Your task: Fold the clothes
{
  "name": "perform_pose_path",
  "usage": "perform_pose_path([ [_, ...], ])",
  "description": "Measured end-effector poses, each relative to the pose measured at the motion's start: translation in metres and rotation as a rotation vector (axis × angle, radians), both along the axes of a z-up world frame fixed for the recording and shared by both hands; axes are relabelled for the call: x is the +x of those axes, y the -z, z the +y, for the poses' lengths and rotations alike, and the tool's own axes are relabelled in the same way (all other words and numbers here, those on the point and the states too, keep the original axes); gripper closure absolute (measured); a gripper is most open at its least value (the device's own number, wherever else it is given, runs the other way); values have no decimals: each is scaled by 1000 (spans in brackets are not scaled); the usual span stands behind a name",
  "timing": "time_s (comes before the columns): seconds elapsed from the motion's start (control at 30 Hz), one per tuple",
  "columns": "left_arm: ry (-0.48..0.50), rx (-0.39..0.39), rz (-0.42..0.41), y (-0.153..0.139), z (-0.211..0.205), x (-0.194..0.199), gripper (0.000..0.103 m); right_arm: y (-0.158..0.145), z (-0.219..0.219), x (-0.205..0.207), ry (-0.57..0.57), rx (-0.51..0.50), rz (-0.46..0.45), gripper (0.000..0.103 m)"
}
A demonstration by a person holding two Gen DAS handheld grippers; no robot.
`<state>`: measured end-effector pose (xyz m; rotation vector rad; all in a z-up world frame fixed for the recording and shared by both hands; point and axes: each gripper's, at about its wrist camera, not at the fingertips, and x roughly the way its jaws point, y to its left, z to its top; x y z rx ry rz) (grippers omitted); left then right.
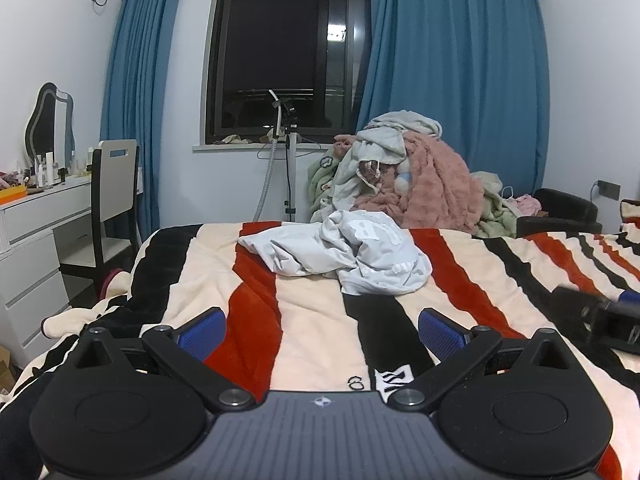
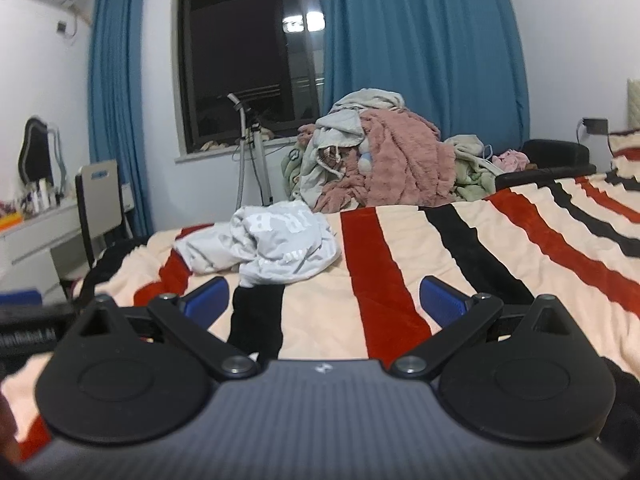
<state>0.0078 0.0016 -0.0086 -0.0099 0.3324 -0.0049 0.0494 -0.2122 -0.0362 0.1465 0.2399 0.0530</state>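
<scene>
While both our left hand-held gripper (image 1: 322, 330) and right hand-held gripper (image 2: 324, 300) gape empty, the crumpled grey shirt (image 1: 344, 256) on the bed (image 1: 472, 280) looks soft, light — we'd pinch a hem edge.

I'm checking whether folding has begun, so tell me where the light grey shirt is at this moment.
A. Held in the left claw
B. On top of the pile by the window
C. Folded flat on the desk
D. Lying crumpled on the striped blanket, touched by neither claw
D: the light grey shirt lies bunched on the striped blanket, ahead of the open left claw and the open right claw.
</scene>
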Motion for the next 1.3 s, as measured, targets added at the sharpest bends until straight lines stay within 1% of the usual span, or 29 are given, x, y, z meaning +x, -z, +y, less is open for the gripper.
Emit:
perform_pose_path([
  [0.13, 0, -2, -7, -1, 1, 2, 0, -6, -9, 6, 40, 28, 19, 0],
  [0.27, 2, -4, -22, -8, 2, 12, 0, -17, -20, 20, 86, 66, 0, 0],
  [0.37, 51, -37, -51, -14, 2, 31, 0, -30, -27, 42, 109, 107, 4, 0],
  [0.4, 67, -41, -72, -15, 1, 38, 0, -33, -27, 49, 117, 95, 1, 0],
  [0.43, 92, -20, -79, -14, -3, 47, 0, -36, -27, 56, 125, 84, -2, 0],
  [0.5, 149, 41, -78, -10, -12, 68, 0, -37, -29, 68, 138, 74, -8, 0],
  [0.53, 183, 74, -60, -6, -18, 81, 0, -37, -30, 74, 145, 69, -11, 0],
  [0.57, 208, 103, -32, 0, -22, 95, 0, -36, -32, 80, 151, 66, -12, 0],
  [0.6, 228, 131, -3, 7, -26, 110, 0, -29, -33, 84, 157, 78, 0, 0],
  [0.67, 233, 174, 60, 24, -35, 143, 0, -15, -37, 91, 168, 100, 25, 0],
  [0.73, 243, 177, 86, 41, -39, 174, 0, -1, -40, 98, 184, 119, 50, 0],
  [0.8, 251, 174, 107, 58, -42, 204, 0, 15, -41, 107, 263, 92, 73, 0],
  [0.87, 251, 174, 125, 74, -45, 236, 0, 27, -47, 119, 310, 93, 96, 0],
  [0.97, 241, 241, 147, 93, -54, 281, 0, 40, -54, 134, 343, 106, 124, 0],
  [1.03, 226, 261, 172, 104, -56, 308, 3, 49, -59, 141, 347, 117, 135, 0],
  [1.1, 221, 229, 184, 109, -50, 324, 15, 56, -63, 149, 348, 130, 150, 0],
  [1.13, 218, 211, 187, 110, -46, 332, 16, 59, -64, 152, 348, 135, 157, 0],
  [1.17, 216, 182, 190, 111, -42, 337, 25, 62, -63, 154, 346, 141, 163, 0],
  [1.2, 217, 149, 195, 110, -39, 341, 41, 64, -63, 157, 344, 147, 169, 0],
  [1.23, 221, 120, 197, 108, -37, 344, 51, 66, -62, 158, 341, 147, 171, 0],
  [1.3, 222, 97, 188, 103, -36, 343, 82, 66, -59, 158, 332, 143, 171, 0],
])
